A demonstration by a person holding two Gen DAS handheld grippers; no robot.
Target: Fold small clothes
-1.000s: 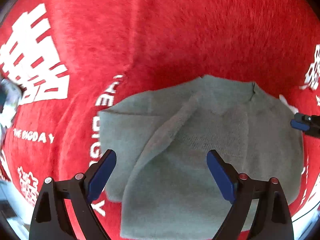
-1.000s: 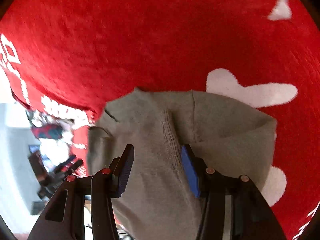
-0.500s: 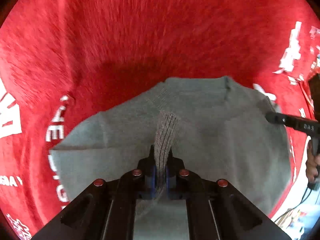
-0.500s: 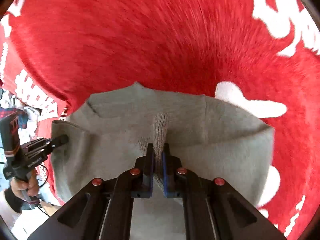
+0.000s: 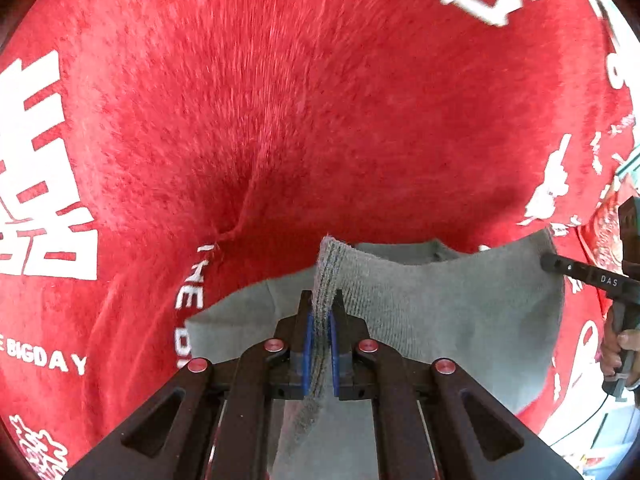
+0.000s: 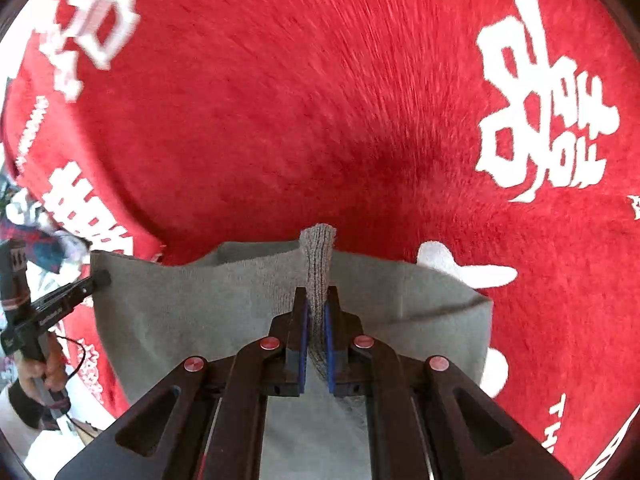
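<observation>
A grey knitted garment [image 5: 460, 312] is held up over a red blanket [image 5: 280, 120] printed with white lettering. At its left end, the ribbed hem is clamped between the blue pads of the left gripper [image 5: 320, 320]. At the right, the same hem is pinched tight by the right gripper [image 6: 317, 316], with the cloth stretched between them.

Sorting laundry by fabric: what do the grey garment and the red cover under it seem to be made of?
Grey garment: a soft matte knit, probably wool or cotton blend; ribbed stitches show at the pinched edge. Red cover: plush, short-pile fleece or velvet by its brushed nap, with white printed lettering.
</observation>
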